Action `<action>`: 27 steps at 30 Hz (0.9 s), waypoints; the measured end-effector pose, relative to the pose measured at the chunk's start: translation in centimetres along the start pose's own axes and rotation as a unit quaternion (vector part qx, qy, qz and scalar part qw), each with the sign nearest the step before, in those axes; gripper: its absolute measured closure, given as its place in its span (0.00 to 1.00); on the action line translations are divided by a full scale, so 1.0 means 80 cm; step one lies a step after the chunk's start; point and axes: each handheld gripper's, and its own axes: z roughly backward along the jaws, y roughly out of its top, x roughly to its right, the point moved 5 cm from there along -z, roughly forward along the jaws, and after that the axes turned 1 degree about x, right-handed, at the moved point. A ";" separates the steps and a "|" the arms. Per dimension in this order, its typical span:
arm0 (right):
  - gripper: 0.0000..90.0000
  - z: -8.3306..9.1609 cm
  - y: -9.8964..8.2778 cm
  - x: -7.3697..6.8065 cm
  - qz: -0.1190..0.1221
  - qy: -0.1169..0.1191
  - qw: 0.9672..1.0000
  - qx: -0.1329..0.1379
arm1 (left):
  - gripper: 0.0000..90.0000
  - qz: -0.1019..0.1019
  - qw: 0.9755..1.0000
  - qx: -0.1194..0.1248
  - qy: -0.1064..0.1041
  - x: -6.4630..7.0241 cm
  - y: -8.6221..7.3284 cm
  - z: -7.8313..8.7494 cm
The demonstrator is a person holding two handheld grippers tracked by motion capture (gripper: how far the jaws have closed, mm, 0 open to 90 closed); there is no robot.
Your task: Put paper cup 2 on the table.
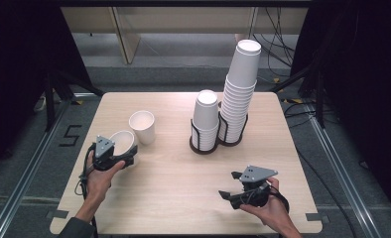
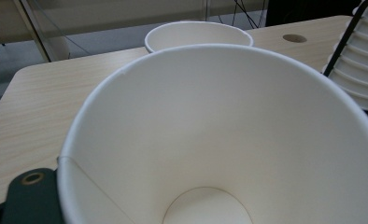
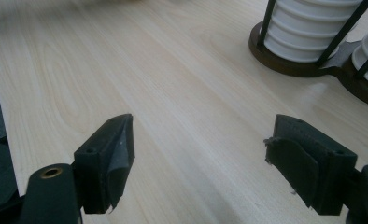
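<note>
My left gripper is at the table's left side, shut on the wall of a white paper cup. The cup leans, with its mouth turned up toward the camera. In the left gripper view the held cup's inside is very close, and one black finger lies against its outer wall at the bottom left. A second paper cup stands upright just beyond it. My right gripper hovers open above bare wood at the front right, nothing between its jaws.
Two stacks of upturned white cups stand in dark wire holders at the middle back, a short stack and a tall stack. The short stack's holder base lies ahead of my right gripper. The wooden table ends at dark floor on every side.
</note>
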 end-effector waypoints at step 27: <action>0.25 -0.001 -0.001 -0.003 0.005 0.006 1.000 -0.002 | 0.12 0.009 1.000 0.000 0.017 -0.020 -0.022 -0.033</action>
